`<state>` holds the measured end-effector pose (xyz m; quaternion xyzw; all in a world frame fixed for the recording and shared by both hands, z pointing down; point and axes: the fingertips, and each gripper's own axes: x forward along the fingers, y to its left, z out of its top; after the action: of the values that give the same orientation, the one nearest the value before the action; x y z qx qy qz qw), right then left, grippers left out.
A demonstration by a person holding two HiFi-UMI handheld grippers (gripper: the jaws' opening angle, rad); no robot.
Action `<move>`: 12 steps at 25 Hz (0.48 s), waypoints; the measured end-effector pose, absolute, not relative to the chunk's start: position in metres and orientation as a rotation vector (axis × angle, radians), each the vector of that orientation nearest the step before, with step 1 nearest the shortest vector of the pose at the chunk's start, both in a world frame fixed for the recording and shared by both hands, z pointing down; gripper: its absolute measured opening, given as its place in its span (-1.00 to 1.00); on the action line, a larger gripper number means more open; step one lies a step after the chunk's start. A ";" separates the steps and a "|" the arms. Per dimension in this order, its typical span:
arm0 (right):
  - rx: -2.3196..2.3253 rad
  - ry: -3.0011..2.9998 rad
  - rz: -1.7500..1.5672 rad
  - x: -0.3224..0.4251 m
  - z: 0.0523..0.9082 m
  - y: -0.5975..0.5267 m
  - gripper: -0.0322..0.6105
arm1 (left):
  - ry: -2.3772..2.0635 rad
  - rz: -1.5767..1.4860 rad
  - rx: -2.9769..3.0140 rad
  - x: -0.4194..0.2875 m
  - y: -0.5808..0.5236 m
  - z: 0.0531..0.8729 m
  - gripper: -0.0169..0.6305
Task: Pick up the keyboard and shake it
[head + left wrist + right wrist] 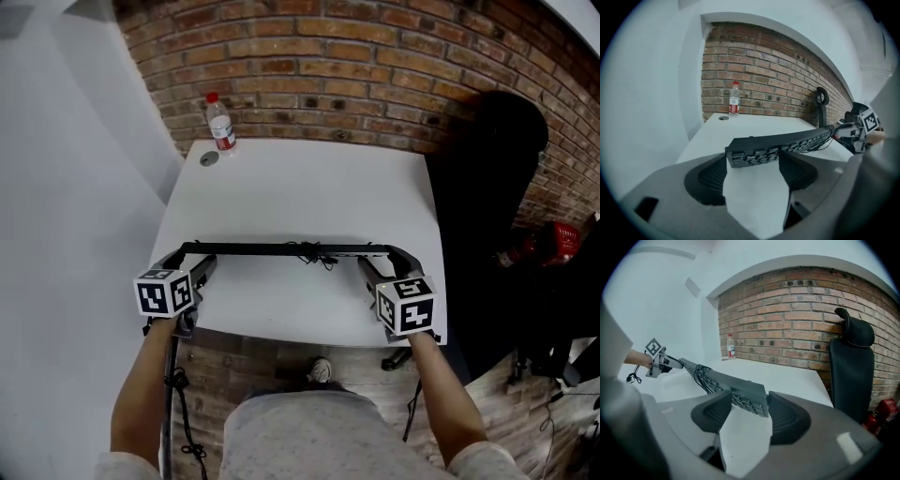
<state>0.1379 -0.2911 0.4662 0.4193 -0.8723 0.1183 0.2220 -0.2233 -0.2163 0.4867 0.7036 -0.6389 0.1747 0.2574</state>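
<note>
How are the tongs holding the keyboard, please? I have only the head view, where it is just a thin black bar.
Observer: The left tongs are shut on one end of the keyboard, with a pad against each long edge.
Operator: Thank you. And the right side?
Observer: The right tongs clamp the other end in the same way.
Operator: Which way do the keys face?
Observer: Downward and toward the person; the plain back is up.
</note>
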 end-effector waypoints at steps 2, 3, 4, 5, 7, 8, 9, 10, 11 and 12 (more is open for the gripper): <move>1.169 -2.394 0.309 0.138 0.469 -0.283 -0.12 | -1.725 0.474 1.908 -0.223 -0.211 0.491 0.09; 1.175 -2.385 0.298 0.138 0.471 -0.280 -0.12 | -1.722 0.476 1.909 -0.223 -0.208 0.492 0.09; 1.181 -2.374 0.290 0.138 0.472 -0.276 -0.12 | -1.718 0.480 1.909 -0.223 -0.205 0.494 0.09; 1.186 -2.362 0.283 0.138 0.474 -0.271 -0.12 | -1.713 0.485 1.910 -0.224 -0.202 0.496 0.09; 1.196 -2.339 0.266 0.139 0.477 -0.262 -0.12 | -1.701 0.498 1.913 -0.224 -0.197 0.500 0.09; 1.202 -2.329 0.254 0.139 0.479 -0.258 -0.12 | -1.696 0.502 1.913 -0.224 -0.195 0.502 0.09; 1.208 -2.320 0.243 0.139 0.480 -0.254 -0.12 | -1.693 0.506 1.912 -0.224 -0.193 0.504 0.09; 1.213 -2.311 0.233 0.139 0.482 -0.251 -0.12 | -1.690 0.511 1.912 -0.224 -0.190 0.506 0.09; 1.215 -2.301 0.222 0.139 0.485 -0.247 -0.12 | -1.685 0.516 1.912 -0.224 -0.188 0.509 0.09; 1.216 -2.292 0.209 0.139 0.488 -0.243 -0.12 | -1.680 0.523 1.913 -0.225 -0.186 0.512 0.09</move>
<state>0.1392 -0.2426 0.4876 0.4505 -0.8487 0.0775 0.2662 -0.2246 -0.1857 0.5121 0.7090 -0.6227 0.1940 0.2681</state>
